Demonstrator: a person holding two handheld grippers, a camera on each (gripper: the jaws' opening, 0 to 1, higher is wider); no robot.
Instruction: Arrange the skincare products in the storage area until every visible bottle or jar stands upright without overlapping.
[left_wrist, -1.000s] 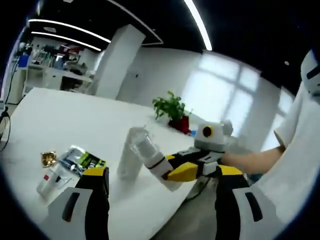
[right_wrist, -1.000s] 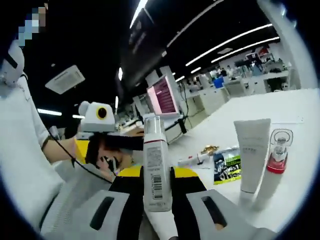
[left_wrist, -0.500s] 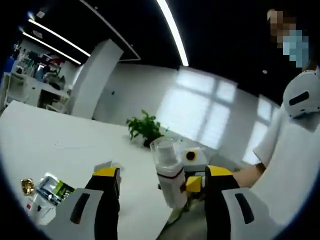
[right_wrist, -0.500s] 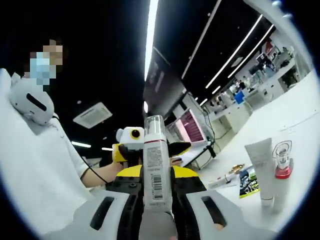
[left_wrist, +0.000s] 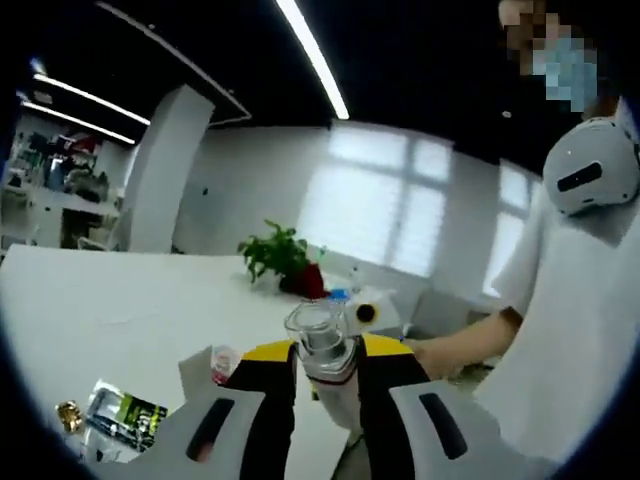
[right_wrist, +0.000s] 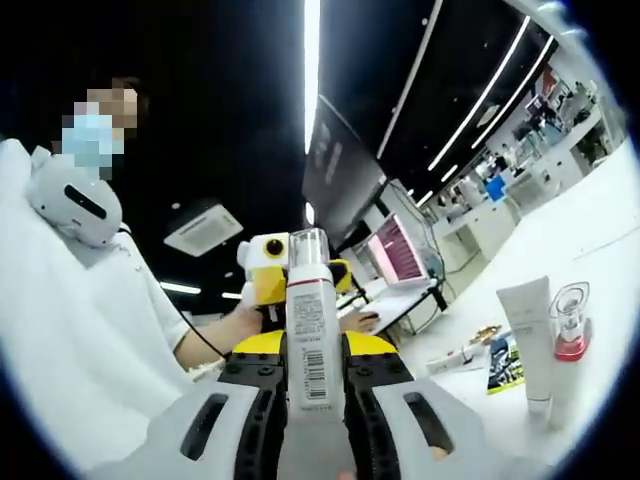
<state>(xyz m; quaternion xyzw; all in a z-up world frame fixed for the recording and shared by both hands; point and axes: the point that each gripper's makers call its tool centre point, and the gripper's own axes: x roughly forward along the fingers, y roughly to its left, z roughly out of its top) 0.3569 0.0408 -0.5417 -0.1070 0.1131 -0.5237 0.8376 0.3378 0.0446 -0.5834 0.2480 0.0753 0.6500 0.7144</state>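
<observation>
In the left gripper view, your left gripper (left_wrist: 325, 385) points forward over the white table (left_wrist: 110, 310), and its two yellow-tipped jaws stand close on either side of the white pump bottle (left_wrist: 328, 368). The bottle's clear cap sits up between the jaw tips, and the jaws look pressed against its sides. Just behind the bottle, your right gripper (left_wrist: 372, 318) comes in from the right, with your bare forearm (left_wrist: 455, 345) and a white sleeve (left_wrist: 570, 330) trailing back from it. On the table to the lower left lie a green and black sachet (left_wrist: 128, 415) and a small gold-wrapped item (left_wrist: 68, 415), flat on the surface. A little red-capped item (left_wrist: 222, 365) shows just left of your left jaw. A potted plant (left_wrist: 285, 262) stands well back on the table.

In the right gripper view, your right gripper (right_wrist: 312, 372) is raised and aimed toward you, its jaws clamped on the same white pump bottle (right_wrist: 312, 345), which stands upright between them with its barcode label facing the camera. Your left gripper (right_wrist: 268, 282) is just beyond the bottle's top, held in your hand (right_wrist: 240, 322), but you cannot tell from here how its jaws stand. To the right, on the table (right_wrist: 600, 260), a white tube (right_wrist: 528, 335) stands upright on its cap, and a clear bottle with a red band (right_wrist: 568, 330) stands upright just beside it. Behind these lies the green and black sachet (right_wrist: 502, 362), flat.
</observation>
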